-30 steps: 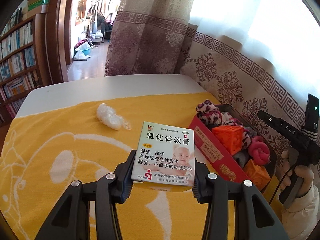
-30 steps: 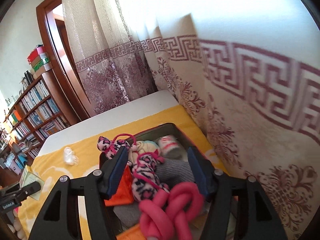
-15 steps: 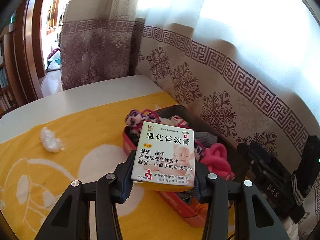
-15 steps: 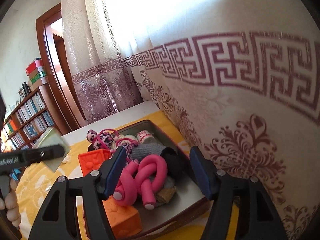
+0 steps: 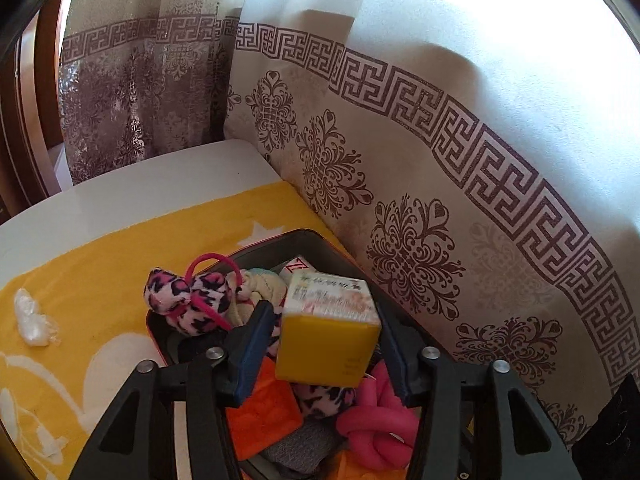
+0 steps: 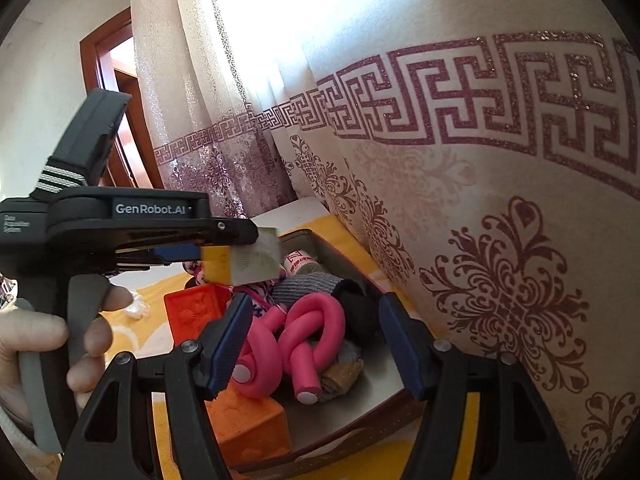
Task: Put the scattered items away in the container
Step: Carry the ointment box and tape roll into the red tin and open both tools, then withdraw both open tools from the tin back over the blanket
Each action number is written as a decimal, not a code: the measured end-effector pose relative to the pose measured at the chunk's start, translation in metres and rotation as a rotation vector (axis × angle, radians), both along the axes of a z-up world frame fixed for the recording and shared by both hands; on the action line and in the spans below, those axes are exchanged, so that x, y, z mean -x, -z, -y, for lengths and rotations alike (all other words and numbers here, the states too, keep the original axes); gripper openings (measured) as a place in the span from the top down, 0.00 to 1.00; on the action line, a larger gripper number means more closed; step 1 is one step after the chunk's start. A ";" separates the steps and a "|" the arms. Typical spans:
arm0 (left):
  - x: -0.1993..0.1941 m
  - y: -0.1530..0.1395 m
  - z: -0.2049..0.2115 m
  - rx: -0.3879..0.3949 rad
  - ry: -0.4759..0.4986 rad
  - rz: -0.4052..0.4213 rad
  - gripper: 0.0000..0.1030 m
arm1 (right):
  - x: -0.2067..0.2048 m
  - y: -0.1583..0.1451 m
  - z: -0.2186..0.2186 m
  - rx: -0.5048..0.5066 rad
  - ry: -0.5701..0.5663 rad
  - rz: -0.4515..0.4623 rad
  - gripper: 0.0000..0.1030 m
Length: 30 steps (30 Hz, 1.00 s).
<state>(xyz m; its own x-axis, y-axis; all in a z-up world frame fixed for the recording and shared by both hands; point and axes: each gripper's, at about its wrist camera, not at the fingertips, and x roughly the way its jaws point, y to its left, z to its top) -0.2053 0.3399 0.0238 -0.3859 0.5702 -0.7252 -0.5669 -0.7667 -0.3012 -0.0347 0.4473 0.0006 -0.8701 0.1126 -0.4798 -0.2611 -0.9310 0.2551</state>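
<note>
My left gripper (image 5: 326, 344) is shut on a yellow-and-white ointment box (image 5: 328, 336) and holds it tilted above the dark tin container (image 5: 304, 236). The tin holds a pink knotted foam roller (image 5: 376, 424), an orange cube (image 5: 262, 412), a leopard plush bow (image 5: 188, 300) and grey cloth. In the right wrist view the left gripper (image 6: 236, 248) holds the box (image 6: 248, 262) over the tin (image 6: 360, 408). My right gripper (image 6: 316, 340) is open and empty, just in front of the tin above the roller (image 6: 304, 332). A crumpled white plastic wad (image 5: 34, 318) lies on the yellow towel.
The tin sits on a yellow towel (image 5: 100, 264) over a white table (image 5: 140, 184), pushed against a patterned curtain (image 5: 440, 200) on the right. A wooden door frame (image 6: 108, 120) stands at the far left. The person's hand (image 6: 48, 340) grips the left tool.
My left gripper has swung right and forward with the ointment box, tipping it nose-down above the tin. My right gripper has drawn back and lower, closer to the tin's near end.
</note>
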 end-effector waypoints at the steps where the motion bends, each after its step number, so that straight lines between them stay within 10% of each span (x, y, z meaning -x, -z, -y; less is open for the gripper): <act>1: 0.001 0.000 0.003 -0.002 -0.010 0.001 0.38 | -0.001 -0.001 0.001 -0.004 0.001 0.000 0.32; 15: -0.001 -0.007 0.068 0.008 -0.104 0.013 0.38 | 0.000 0.005 0.002 -0.051 0.034 0.004 0.32; 30: -0.008 0.017 0.235 0.067 -0.321 0.068 0.38 | 0.002 -0.002 0.011 -0.135 0.100 0.004 0.32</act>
